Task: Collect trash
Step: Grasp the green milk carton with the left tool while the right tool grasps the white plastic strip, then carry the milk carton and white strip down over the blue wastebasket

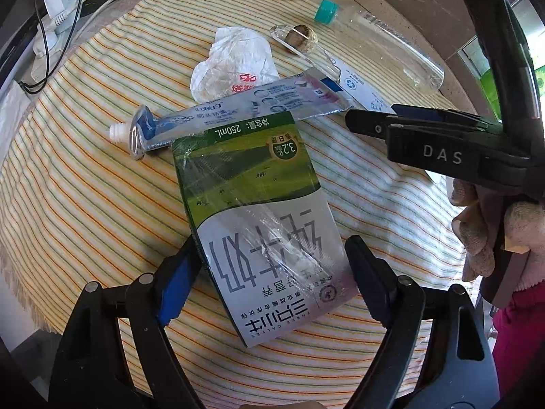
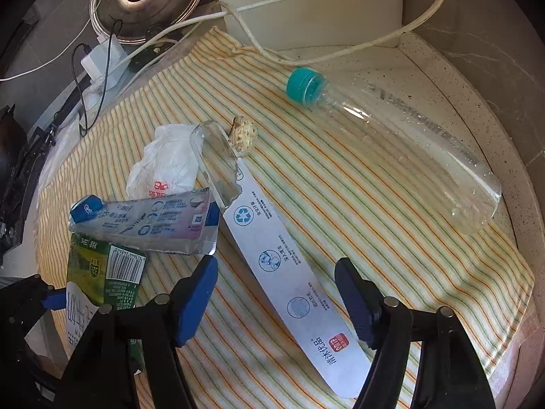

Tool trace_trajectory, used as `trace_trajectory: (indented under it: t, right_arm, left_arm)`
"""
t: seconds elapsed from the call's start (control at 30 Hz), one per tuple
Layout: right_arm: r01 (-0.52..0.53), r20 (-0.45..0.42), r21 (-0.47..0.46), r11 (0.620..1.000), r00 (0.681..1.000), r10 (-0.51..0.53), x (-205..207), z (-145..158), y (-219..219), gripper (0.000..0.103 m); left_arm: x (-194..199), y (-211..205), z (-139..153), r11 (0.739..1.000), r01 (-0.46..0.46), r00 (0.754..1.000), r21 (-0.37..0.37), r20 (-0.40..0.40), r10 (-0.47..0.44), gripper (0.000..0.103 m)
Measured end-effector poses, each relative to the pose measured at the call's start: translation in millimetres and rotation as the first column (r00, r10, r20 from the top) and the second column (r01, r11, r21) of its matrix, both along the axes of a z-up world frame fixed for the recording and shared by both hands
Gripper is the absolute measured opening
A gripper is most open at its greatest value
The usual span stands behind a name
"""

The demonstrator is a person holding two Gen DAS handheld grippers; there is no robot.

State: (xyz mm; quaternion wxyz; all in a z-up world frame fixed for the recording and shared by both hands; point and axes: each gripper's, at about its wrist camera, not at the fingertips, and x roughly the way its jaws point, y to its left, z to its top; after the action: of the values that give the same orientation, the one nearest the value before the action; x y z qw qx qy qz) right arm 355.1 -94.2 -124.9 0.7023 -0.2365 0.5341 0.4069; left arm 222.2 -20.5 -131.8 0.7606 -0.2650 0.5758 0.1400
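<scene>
Cardboard milk carton (image 1: 259, 211) lies between the left gripper's (image 1: 272, 266) wide-open, empty jaws; advise closing squarely across its flattened sides.

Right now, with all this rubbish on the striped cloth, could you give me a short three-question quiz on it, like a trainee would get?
1. True or false: the clear bottle has its green cap on.
2. Which item lies between the fingers of the left gripper? A) milk carton B) toothpaste tube C) plastic bag
3. Fill in: the long white card lies between the fingers of the ____ gripper.

Key: 1 true; 2 A; 3 right.
</scene>
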Motion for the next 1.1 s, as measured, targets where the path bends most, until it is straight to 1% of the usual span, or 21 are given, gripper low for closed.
trace_trajectory:
  t: [0.07, 0.1, 0.13, 0.2, 0.37, 0.47, 0.73, 0.9, 1.1]
  right_arm:
    - [-0.008, 0.002, -0.012, 1.0, 1.0, 0.008, -2.1, -2.2, 1.1, 0.063]
    - [-0.012, 0.002, -0.013, 1.0, 1.0, 0.012, -3.3, -2.2, 1.1, 0.057]
    - [-0.013, 0.0, -0.013, 1.0, 1.0, 0.013, -4.7, -1.8, 1.0, 0.049]
    - [-0.011, -0.005, -0.003, 1.0, 1.0, 0.011, -6.8, 0.0, 0.9, 0.041]
    - [0.011, -0.01, 0.034, 0.999, 1.0, -0.01, -14.3, 9.0, -5.1, 0.03]
    - [0.018, 0.001, 0.046, 0.999, 1.0, -0.018, -20.8, 13.8, -9.6, 0.029]
    - [0.072, -0.005, 0.113, 0.991, 0.997, -0.072, -40.7, 29.9, -27.6, 0.029]
    - [0.116, -0.013, 0.158, 0.981, 0.993, -0.115, -55.6, 42.5, -42.7, 0.029]
    - [0.167, -0.027, 0.216, 0.962, 0.986, -0.165, -83.6, 61.3, -61.8, 0.029]
  left_arm:
    - [-2.7, 1.6, 0.9, 1.0, 0.003, 1.0, -0.014, 0.01, -0.003, 0.083]
    - [-4.6, 2.1, 1.9, 1.0, 0.003, 1.0, -0.019, 0.015, -0.003, 0.082]
    - [-5.8, 2.0, 2.9, 1.0, 0.006, 1.0, -0.022, 0.019, -0.006, 0.081]
    - [-9.2, 1.1, 5.6, 1.0, 0.014, 0.999, -0.02, 0.029, -0.014, 0.079]
    - [-19.0, -1.6, 13.5, 0.999, 0.038, 0.998, -0.013, 0.056, -0.037, 0.078]
    - [-26.4, -3.4, 20.1, 0.999, 0.05, 0.996, -0.007, 0.077, -0.049, 0.078]
    - [-51.2, -1.2, 34.5, 0.998, 0.066, 0.991, 0.002, 0.118, -0.066, 0.077]
    - [-60.6, 1.3, 40.1, 0.997, 0.077, 0.988, 0.005, 0.135, -0.077, 0.077]
    - [-83.6, 6.4, 53.7, 0.996, 0.088, 0.982, 0.024, 0.165, -0.091, 0.077]
